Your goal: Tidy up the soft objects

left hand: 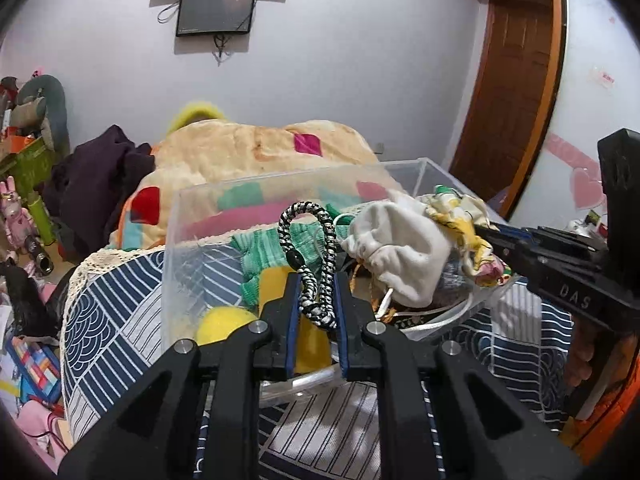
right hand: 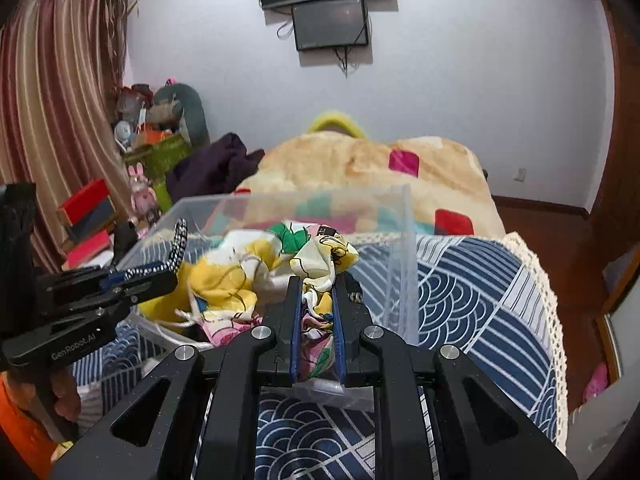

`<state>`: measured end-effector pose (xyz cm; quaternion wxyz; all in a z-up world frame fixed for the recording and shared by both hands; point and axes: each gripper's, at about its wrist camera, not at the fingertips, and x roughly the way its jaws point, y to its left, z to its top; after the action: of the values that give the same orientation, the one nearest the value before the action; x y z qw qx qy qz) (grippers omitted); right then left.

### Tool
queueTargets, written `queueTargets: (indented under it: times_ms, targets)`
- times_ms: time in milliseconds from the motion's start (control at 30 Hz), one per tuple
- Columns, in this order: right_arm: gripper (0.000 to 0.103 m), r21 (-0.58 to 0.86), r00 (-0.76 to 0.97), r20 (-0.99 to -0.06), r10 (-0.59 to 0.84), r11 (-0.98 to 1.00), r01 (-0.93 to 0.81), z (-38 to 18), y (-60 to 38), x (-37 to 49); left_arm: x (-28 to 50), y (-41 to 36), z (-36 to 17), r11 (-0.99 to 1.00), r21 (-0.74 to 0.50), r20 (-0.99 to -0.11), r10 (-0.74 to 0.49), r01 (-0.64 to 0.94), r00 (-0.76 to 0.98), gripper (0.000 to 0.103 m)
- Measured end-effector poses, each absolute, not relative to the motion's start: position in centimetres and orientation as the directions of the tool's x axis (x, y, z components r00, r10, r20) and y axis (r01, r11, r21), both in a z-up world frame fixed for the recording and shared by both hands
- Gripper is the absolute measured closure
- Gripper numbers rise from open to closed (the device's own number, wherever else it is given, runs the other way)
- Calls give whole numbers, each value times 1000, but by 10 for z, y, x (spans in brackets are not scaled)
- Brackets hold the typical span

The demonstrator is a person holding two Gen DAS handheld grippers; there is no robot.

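Note:
A clear plastic box (left hand: pixel 172 240) stands on a blue-patterned cloth on the bed; it also shows in the right wrist view (right hand: pixel 408 264). My left gripper (left hand: pixel 317 280) is shut on a black-and-white braided cord loop (left hand: pixel 320 264), held over the box's near side. My right gripper (right hand: pixel 316 284) is shut on a yellow, green and pink printed cloth (right hand: pixel 256 264) over the box. A white drawstring pouch (left hand: pixel 400 248), a green knit piece (left hand: pixel 256 256) and a yellow sponge (left hand: pixel 220 326) lie in the box. The right gripper appears in the left wrist view (left hand: pixel 492 240); the left gripper appears in the right wrist view (right hand: pixel 168 276).
A beige blanket with coloured patches (left hand: pixel 248 152) covers the bed behind the box. A dark purple garment (left hand: pixel 96 176) lies at its left. Toys and boxes crowd the floor at the left (left hand: pixel 24 216). A wooden door (left hand: pixel 516 92) is at the right. A curtain (right hand: pixel 52 120) hangs left.

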<state>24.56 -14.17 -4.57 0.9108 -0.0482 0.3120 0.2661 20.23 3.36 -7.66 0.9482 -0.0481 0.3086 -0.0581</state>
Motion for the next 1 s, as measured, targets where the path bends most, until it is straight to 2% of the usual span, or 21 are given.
queueTargets:
  times_ms: [33, 100, 167, 233, 300, 433, 700, 833, 933, 1000]
  targets:
    - [87, 76, 669, -591, 451, 857, -510, -46, -143, 245, 202, 33, -77, 990, -123, -583, -131, 72, 802, 83]
    - [81, 89, 666, -585, 463, 853, -515, -44, -145, 246, 201, 33, -77, 989, -131, -584, -132, 68, 801, 66]
    - [68, 94, 669, -577, 468, 852, -515, -39, -146, 242, 197, 35, -75, 988, -143, -575, -135, 63, 807, 57]
    - [58, 74, 693, -561, 453, 861, -504, -34, -147, 239, 194, 36, -71, 987, -149, -566, -136, 61, 813, 54]
    - [55, 71, 700, -550, 456, 861, -504, -30, -149, 236, 188, 37, -65, 986, -155, -554, -138, 61, 821, 46]
    - [45, 82, 720, -509, 472, 859, -506, -14, -157, 224, 171, 36, -47, 988, -142, -519, -122, 55, 846, 43]
    - [44, 72, 751, -402, 524, 836, -544, 29, -168, 184, 120, 25, -2, 991, -106, -394, -117, 82, 912, 41]
    - [33, 63, 770, -333, 544, 828, -557, 46, -177, 157, 95, 17, 15, 991, -96, -346, -125, 98, 930, 36]
    - [28, 64, 773, -304, 557, 821, -567, 53, -181, 142, 77, 12, 23, 992, -88, -313, -119, 96, 942, 26]
    - [25, 64, 775, -288, 562, 819, -570, 56, -183, 133, 69, 11, 27, 991, -95, -291, -114, 90, 950, 14]
